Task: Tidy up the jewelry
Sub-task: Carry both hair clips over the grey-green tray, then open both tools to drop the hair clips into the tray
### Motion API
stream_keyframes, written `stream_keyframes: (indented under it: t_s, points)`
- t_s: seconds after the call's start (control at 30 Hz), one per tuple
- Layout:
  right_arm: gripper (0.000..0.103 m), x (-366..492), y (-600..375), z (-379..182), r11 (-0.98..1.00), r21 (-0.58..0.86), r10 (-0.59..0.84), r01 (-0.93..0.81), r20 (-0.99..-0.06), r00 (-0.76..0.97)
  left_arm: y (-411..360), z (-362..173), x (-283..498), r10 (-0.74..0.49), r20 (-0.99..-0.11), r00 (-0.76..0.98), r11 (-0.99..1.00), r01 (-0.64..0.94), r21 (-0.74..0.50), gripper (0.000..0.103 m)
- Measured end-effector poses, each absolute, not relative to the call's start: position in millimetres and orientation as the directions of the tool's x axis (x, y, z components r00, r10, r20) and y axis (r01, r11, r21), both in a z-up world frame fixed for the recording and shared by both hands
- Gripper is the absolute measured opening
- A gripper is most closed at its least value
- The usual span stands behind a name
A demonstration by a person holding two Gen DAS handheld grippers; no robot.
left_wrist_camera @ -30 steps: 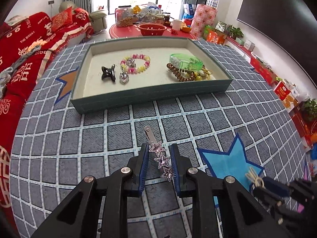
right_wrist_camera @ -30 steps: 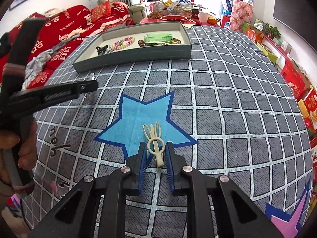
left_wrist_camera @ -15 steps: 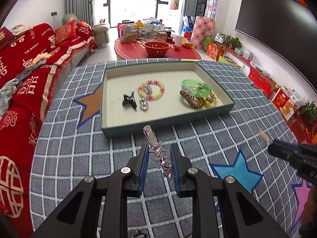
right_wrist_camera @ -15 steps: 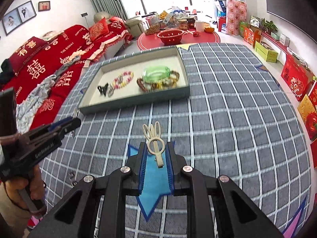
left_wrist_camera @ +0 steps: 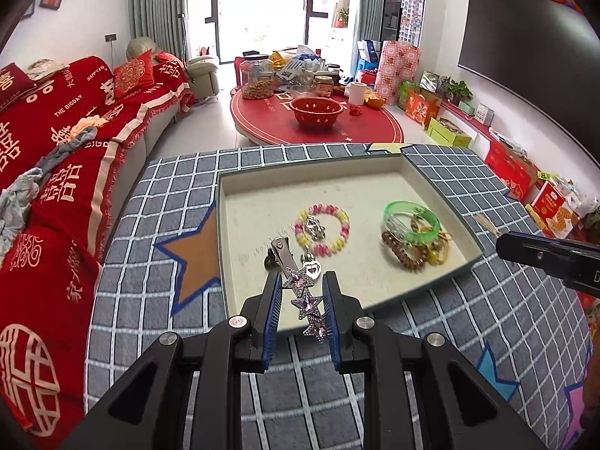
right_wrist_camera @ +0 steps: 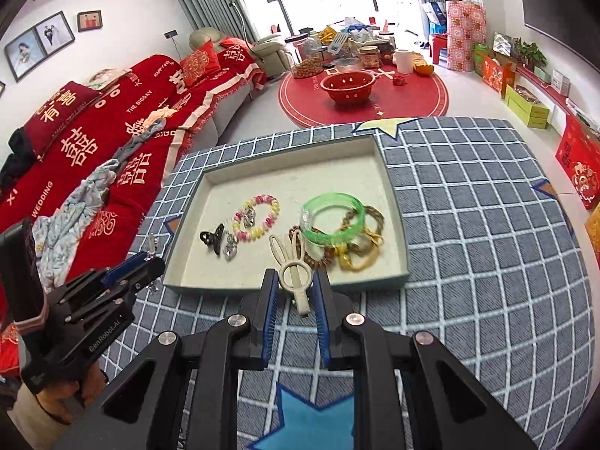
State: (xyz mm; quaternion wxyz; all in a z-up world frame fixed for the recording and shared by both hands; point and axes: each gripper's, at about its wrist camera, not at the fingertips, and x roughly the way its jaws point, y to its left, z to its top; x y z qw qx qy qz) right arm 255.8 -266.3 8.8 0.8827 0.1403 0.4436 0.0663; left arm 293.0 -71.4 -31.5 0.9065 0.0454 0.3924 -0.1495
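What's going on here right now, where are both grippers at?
Both grippers are carrying hair clips above the tray. The left gripper holds a star hair clip over the tray's near edge; the right gripper holds a cream bunny clip just short of it. A green bangle, a beaded bracelet and a black claw clip already lie inside.

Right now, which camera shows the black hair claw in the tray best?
The right wrist view: the black hair claw lies unobstructed on the tray floor, left of the bead bracelet. In the left wrist view the star hair clip covers nearly all of it.
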Motion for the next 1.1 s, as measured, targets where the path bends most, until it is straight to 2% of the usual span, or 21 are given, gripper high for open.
stream_keyframes:
  t_s: [0.37, 0.8, 1.1]
  points:
    - [0.020, 310.4, -242.7, -37.1, 0.928, 0.372, 0.313, 0.015, -0.803, 0.508, -81.2, -58.8, 332.5, -0.199, -0.770, 0.606, 0.956, 0.293, -0.016, 0.036]
    - [0.020, 331.8, -249.6, -64.1, 0.963, 0.266, 0.207, 0.050, -0.841, 0.500, -90.0, -82.9, 344.3, -0.159, -0.801, 0.577, 0.957, 0.291, 0.019, 0.036]
    - [0.021, 333.2, -247.9, -73.4, 0.966, 0.254, 0.195, 0.056, -0.850, 0.489, -91.4, -81.4, 341.2, -0.134, -0.797, 0.589, 0.953, 0.296, 0.059, 0.036]
